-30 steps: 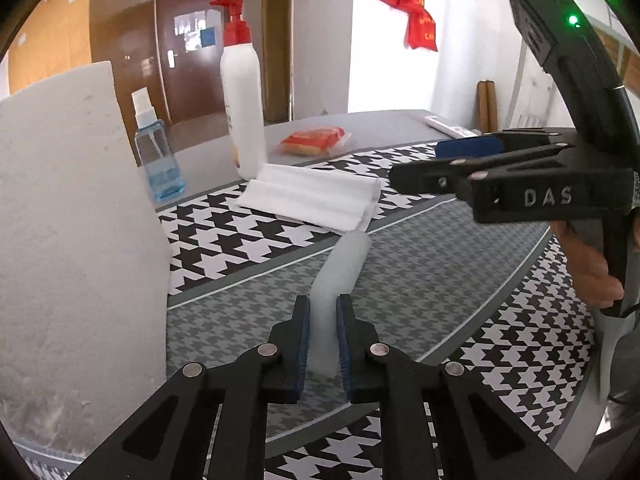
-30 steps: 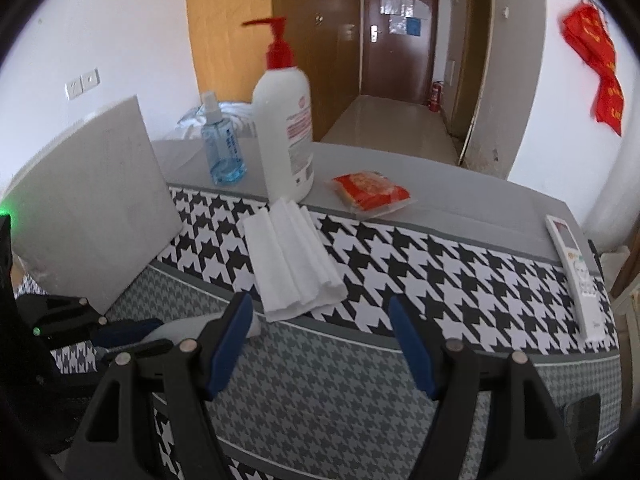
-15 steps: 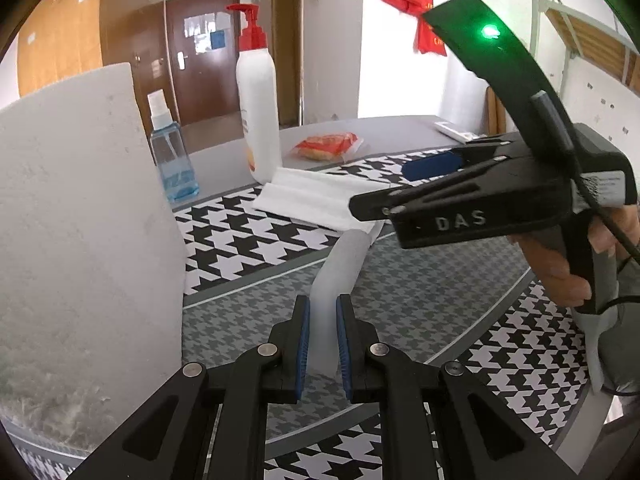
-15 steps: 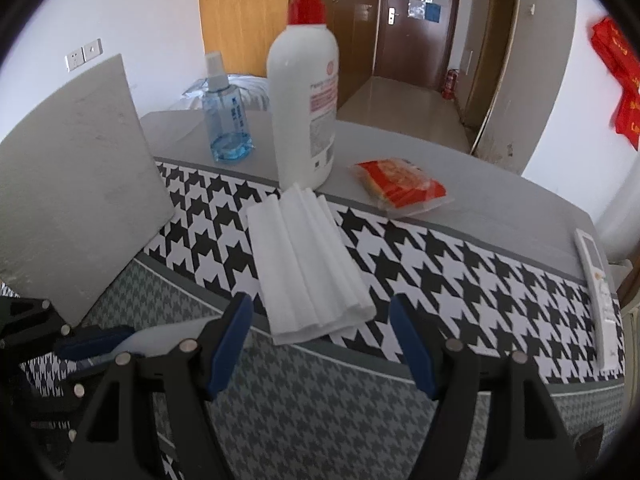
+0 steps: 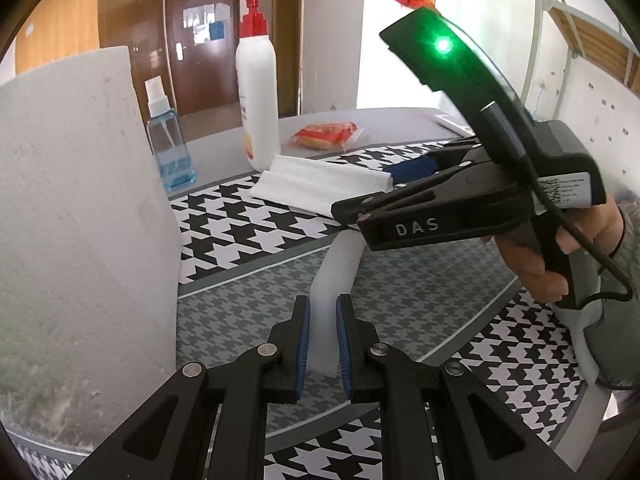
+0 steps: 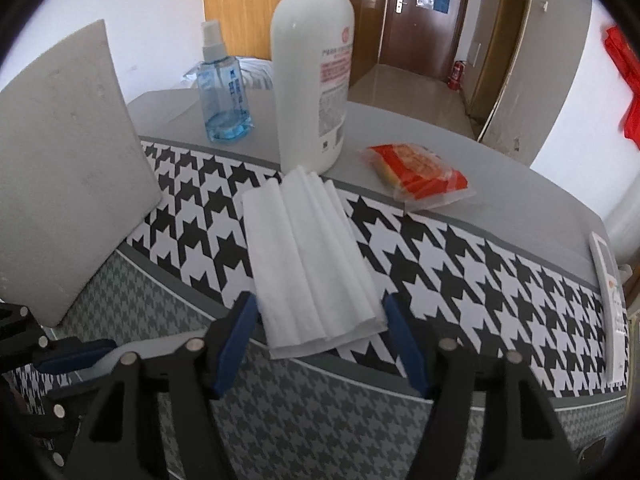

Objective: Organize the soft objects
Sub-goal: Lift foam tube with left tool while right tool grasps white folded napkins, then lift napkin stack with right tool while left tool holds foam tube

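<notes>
My left tongs [image 5: 322,340] are pinching a pale, translucent foam strip [image 5: 334,276] between their blue pads; the strip runs forward from the grip, and its far end passes behind the right tongs' body in that view. My right tongs [image 6: 320,344] are spread wide, one blue pad on either side of the near end of the folded white cloth stack [image 6: 310,264]; I cannot tell whether the pads touch it. In the left wrist view the right tongs cross above the strip, blocking much of the cloth stack's near edge.

To my left a large grey-white foam slab [image 5: 80,220] stands tilted on edge and fills that side of the view, hiding whatever lies behind it. The stack lies on the black-and-white houndstooth band of the mat [image 6: 460,272], its near end just over the border with the grey houndstooth panel.

Just beyond the stack stands a tall white pump bottle [image 6: 312,72] with a red top, and to its left a small blue spray bottle [image 6: 222,92], both on the bare grey desk [image 6: 500,184]. A red-and-orange packet [image 6: 420,178] lies to the right of the pump bottle, well apart from the cloth. A white remote [image 6: 610,300] lies at the far right edge of the mat.

Behind the desk are wooden panelling, a dark brown door [image 6: 424,16] down a corridor, and a red hanging ornament [image 6: 626,92] on the white wall.
</notes>
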